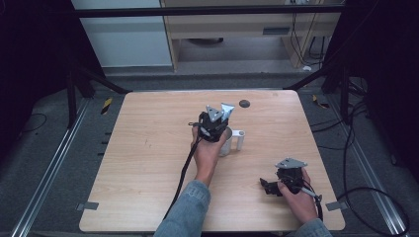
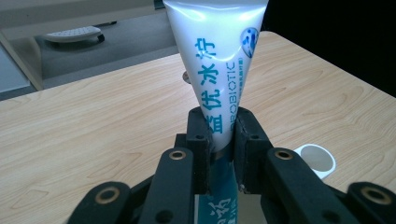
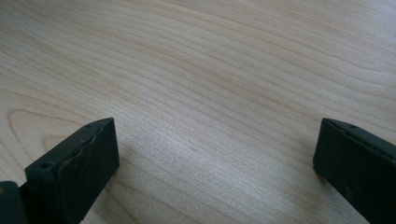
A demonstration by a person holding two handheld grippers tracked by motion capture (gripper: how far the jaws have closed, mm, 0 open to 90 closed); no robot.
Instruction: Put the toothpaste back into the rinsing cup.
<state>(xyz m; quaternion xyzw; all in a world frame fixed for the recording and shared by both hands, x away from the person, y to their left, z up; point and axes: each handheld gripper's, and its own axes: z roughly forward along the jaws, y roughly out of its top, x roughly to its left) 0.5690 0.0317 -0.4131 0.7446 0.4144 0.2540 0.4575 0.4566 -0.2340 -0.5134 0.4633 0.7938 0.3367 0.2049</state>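
Observation:
A white toothpaste tube (image 2: 219, 60) with blue lettering stands upright between the jaws of my left gripper (image 2: 219, 128), which is shut on its lower part. In the high view that left gripper (image 1: 213, 123) is at the table's middle, with the tube's flat top (image 1: 227, 110) rising beside the grey plate. Just right of it is a white cup (image 1: 238, 139) with a handle; its rim (image 2: 316, 159) shows low at the right in the left gripper view. My right gripper (image 1: 268, 186) rests low near the front right of the table, open (image 3: 212, 154), with bare wood between its jaws.
The wooden table (image 1: 148, 148) has a dark round grommet (image 1: 244, 103) near its far edge. Black cables (image 1: 184, 170) trail from both grippers toward the front. Dark floor and metal rails surround the table.

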